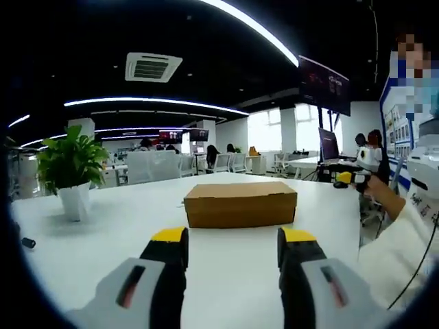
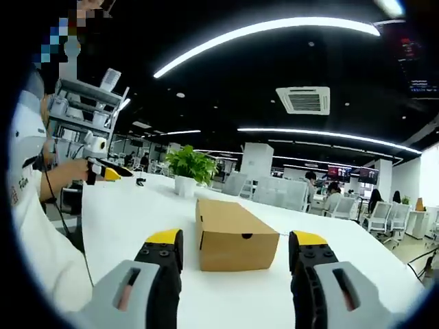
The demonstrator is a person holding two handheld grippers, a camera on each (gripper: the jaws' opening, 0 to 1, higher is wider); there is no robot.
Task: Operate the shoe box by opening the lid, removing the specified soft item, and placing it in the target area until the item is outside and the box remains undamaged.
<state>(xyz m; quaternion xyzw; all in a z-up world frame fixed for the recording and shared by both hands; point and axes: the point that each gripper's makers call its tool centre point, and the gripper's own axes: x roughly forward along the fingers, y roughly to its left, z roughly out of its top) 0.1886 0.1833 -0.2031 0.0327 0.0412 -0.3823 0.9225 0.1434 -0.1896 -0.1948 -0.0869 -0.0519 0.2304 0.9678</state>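
A shut brown cardboard shoe box [image 1: 240, 204] lies on the white table [image 1: 96, 240], its lid down and long side toward me in the left gripper view. My left gripper [image 1: 233, 240] hovers just short of it, open, with nothing between its yellow-tipped jaws. From the right gripper view I look at the box [image 2: 230, 240] end-on, a small round hole in its near face. My right gripper [image 2: 236, 241] is open too, jaws level with the box's near end and apart from it. Each gripper also appears in the other's view: right gripper [image 1: 351, 178], left gripper [image 2: 103, 171].
A potted green plant [image 1: 68, 171] in a white pot stands on the table past the box [image 2: 188, 168]. A small black object [image 1: 27, 242] lies near the table edge. The person's white sleeve [image 1: 401, 240] shows at the side. Office chairs and desks fill the background.
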